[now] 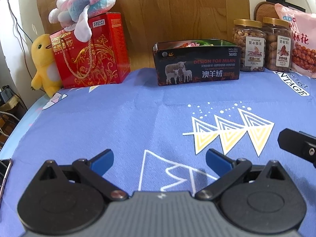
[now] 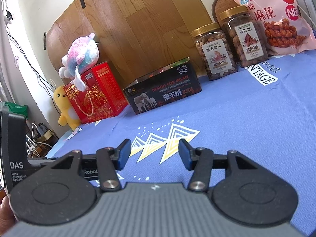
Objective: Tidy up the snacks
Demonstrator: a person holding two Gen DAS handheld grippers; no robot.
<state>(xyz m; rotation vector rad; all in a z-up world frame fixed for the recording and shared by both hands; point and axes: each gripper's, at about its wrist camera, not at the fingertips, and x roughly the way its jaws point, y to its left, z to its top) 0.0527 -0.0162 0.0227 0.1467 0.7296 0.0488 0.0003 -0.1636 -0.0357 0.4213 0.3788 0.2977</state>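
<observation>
Blue cloth printed with triangles covers the table, and we hold both tools low over its bare front part. Our left gripper has its jaws spread wide with nothing between them; our right gripper is likewise released and empty.

The snacks stand well apart from us along the back edge. A black tin sits open in the middle, wrapped sweets showing over its rim. To its right stand two clear nut jars, the nearer just beside the tin and the second touching the first, with a pink bag of twists leaning behind them. To the left, a red biscuit box carries a pastel plush, and a yellow plush presses against its side.

We judge nothing has been gripped yet. The risks lie in the crowding: closing on one jar could knock its neighbour over, the smooth round walls may slip between flat pads, and shifting the red box would likely tip the plush off its top. The bag, propped only by the jars, may slump if they go.
</observation>
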